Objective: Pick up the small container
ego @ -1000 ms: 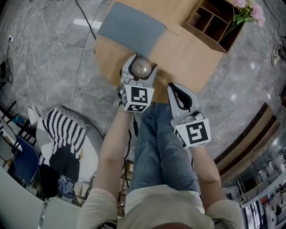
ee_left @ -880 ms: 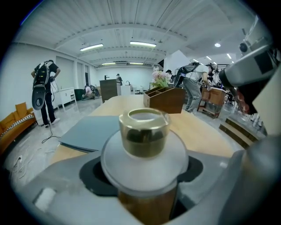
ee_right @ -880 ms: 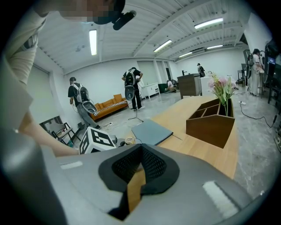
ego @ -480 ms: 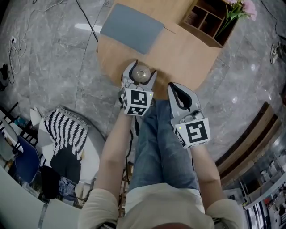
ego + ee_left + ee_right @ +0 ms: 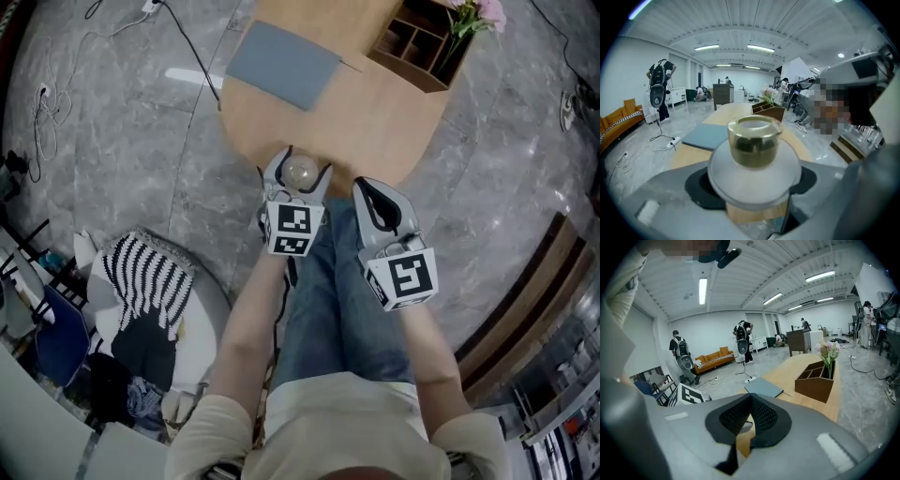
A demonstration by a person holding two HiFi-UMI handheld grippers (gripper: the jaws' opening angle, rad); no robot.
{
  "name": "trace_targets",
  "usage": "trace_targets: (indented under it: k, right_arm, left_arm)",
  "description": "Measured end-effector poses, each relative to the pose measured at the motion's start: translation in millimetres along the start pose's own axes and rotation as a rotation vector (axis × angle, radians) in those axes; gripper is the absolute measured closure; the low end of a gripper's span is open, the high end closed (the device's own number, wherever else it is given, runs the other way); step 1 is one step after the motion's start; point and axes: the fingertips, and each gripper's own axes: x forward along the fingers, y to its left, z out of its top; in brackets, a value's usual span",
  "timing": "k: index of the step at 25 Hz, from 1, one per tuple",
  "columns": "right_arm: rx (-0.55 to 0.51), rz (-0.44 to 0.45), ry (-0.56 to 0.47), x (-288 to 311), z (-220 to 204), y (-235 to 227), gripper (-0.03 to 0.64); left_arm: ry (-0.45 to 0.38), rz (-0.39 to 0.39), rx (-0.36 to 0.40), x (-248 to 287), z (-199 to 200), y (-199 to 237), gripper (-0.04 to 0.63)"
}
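Observation:
The small container (image 5: 300, 172) is a round white jar with a clear gold-tinted lid (image 5: 754, 139). My left gripper (image 5: 298, 178) is shut on it, the dark pads (image 5: 699, 188) pressing its white body (image 5: 754, 176) from both sides. It is held at the near edge of the wooden table (image 5: 375, 112). My right gripper (image 5: 370, 190) hovers just right of it over the person's lap. In the right gripper view its jaws (image 5: 750, 417) are shut with nothing between them.
On the table lie a grey mat (image 5: 283, 64) and a wooden organiser (image 5: 411, 45) with pink flowers (image 5: 473, 14). A striped cloth (image 5: 142, 281) lies on a seat at the left. Cables (image 5: 192, 56) run over the marble floor. People stand far off in the room.
The left gripper with the container has drawn back from over the table to its near edge. The right gripper has hardly moved.

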Motion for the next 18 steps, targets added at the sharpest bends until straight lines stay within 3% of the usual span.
trace_targets:
  k: [18]
  right_arm:
    - [-0.049, -0.028, -0.055, -102.8, 60.3, 50.9, 0.618]
  left_arm:
    - [-0.098, -0.007, -0.052, -133.6, 82.4, -44.9, 0.255]
